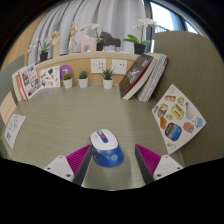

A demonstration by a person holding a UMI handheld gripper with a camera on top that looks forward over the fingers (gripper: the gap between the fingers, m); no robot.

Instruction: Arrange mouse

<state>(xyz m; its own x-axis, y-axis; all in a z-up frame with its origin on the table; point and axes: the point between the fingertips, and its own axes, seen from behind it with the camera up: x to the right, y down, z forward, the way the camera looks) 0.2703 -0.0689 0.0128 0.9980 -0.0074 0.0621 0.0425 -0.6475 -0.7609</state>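
Observation:
A blue and white mouse (106,147) lies on the grey-green desk (90,110), between my gripper's (112,160) two fingers. The fingers are open. The left pink pad (78,157) is close to the mouse's left side. The right pink pad (148,157) stands apart from the mouse with a visible gap. The mouse rests on the desk on its own, its white front pointing away from me.
Three small potted plants (83,77) stand along the back wall below power sockets (110,66). Books (143,76) lean at the back right. A colourful leaflet (178,115) lies at the right. Open magazines (33,80) and papers (12,128) lie at the left.

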